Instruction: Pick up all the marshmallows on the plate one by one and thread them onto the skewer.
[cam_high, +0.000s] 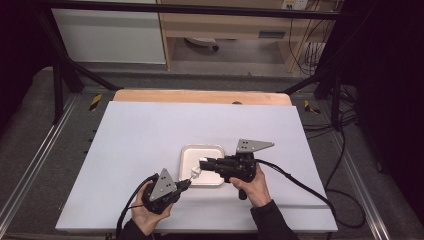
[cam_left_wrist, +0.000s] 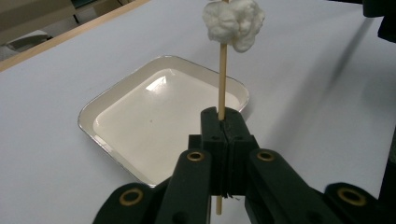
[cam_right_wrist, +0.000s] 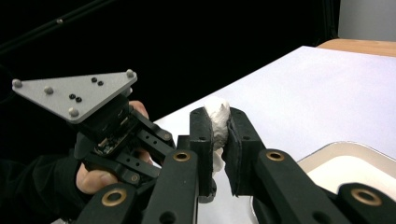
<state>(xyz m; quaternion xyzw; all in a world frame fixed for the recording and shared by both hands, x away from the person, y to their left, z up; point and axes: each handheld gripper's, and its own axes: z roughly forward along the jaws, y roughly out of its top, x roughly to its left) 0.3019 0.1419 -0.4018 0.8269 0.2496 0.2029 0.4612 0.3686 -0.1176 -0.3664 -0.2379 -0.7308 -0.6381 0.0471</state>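
Left tool (cam_left_wrist: 223, 122): clamped on a wooden stick (cam_left_wrist: 222, 79) topped with a white cotton wad (cam_left_wrist: 234, 22), held above the white tray (cam_left_wrist: 93, 109) on the table (cam_high: 140, 130). Right tool (cam_right_wrist: 219, 130): jaws pinching that cotton wad.

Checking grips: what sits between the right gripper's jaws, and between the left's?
Right gripper pinches the white cotton wad, seen in its own view. Left gripper clamps the thin wooden stick carrying that wad, above the white tray.

A white table top (cam_high: 150, 135) lies over a wooden board (cam_high: 200, 96), with black cables (cam_high: 345, 165) on the floor.
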